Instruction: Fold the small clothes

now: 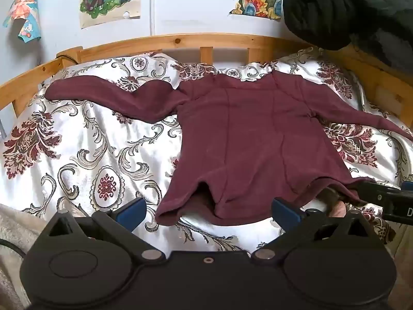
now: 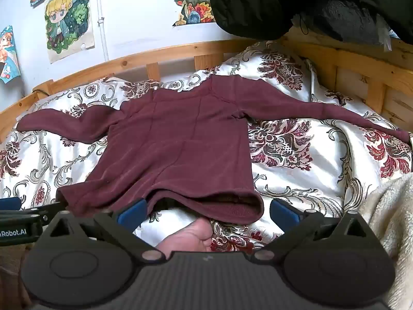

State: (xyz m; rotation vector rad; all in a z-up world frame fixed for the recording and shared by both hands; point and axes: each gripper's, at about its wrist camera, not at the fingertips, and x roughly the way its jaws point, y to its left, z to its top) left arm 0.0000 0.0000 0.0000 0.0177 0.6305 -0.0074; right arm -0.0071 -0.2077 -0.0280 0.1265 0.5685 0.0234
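Note:
A maroon long-sleeved sweater (image 1: 247, 139) lies flat on the bed, neck towards the wall and both sleeves spread out sideways. My left gripper (image 1: 208, 210) is open at the near hem, whose left corner (image 1: 167, 214) bulges up between the blue pads (image 1: 131, 210) without touching them. My right gripper (image 2: 207, 211) is open too, over the hem's right corner (image 2: 242, 206) of the same sweater (image 2: 175, 144). Each gripper shows at the edge of the other's view: the right gripper (image 1: 387, 199) and the left gripper (image 2: 25, 215).
A floral satin bedspread (image 1: 85, 149) covers the bed inside a wooden rail (image 1: 180, 40). A black padded jacket (image 2: 296, 2) hangs at the top right. A cream fleece blanket (image 2: 387, 206) lies at the right. A person's bare skin (image 2: 188, 235) shows under the hem.

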